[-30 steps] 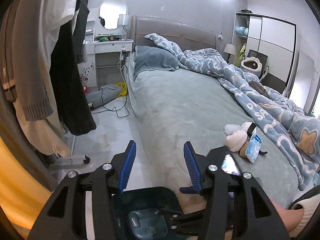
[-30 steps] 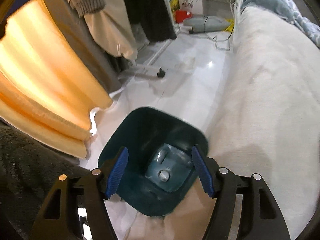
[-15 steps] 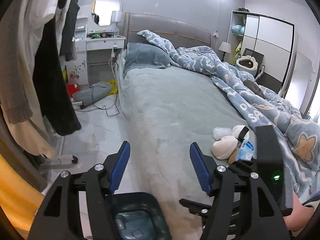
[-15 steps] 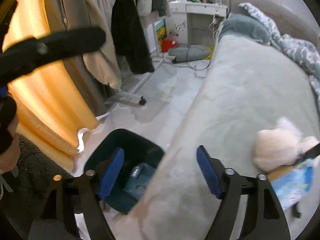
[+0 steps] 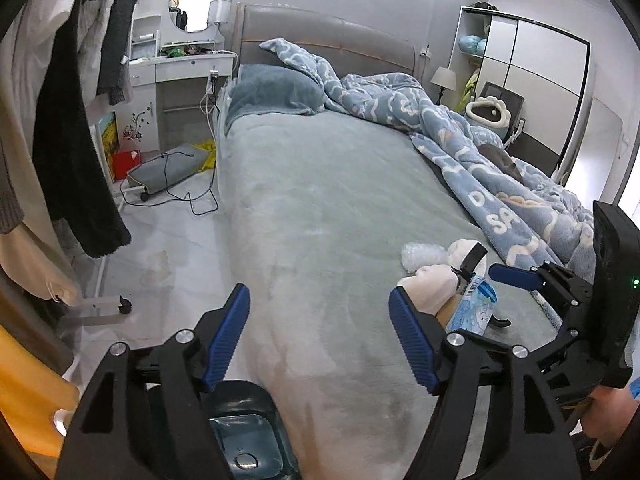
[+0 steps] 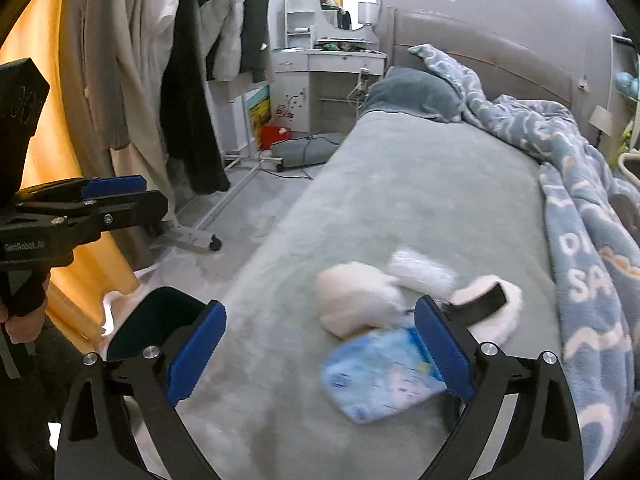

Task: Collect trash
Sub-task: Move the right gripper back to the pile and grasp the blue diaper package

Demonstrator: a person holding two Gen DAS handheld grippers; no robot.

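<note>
A dark teal trash bin (image 5: 244, 436) stands on the floor at the bed's near left corner; it also shows in the right wrist view (image 6: 156, 328). A light blue plastic packet (image 6: 380, 372) lies on the grey bed next to white fluffy earmuffs (image 6: 360, 296) and a crumpled clear wrapper (image 6: 420, 268); the packet also shows in the left wrist view (image 5: 472, 308). My right gripper (image 6: 320, 352) is open, just above and short of the packet. My left gripper (image 5: 320, 332) is open and empty over the bed's edge, above the bin.
A blue patterned blanket (image 5: 460, 148) covers the bed's right side. Coats hang on a wheeled rack (image 5: 72, 132) at the left. A grey device with cables (image 5: 168, 168) lies on the floor by a white vanity (image 5: 180, 68). An orange curtain (image 6: 48, 140) hangs behind.
Both grippers have risen from over the bin and swung right toward the bed. The right gripper now faces the packet and earmuffs.
</note>
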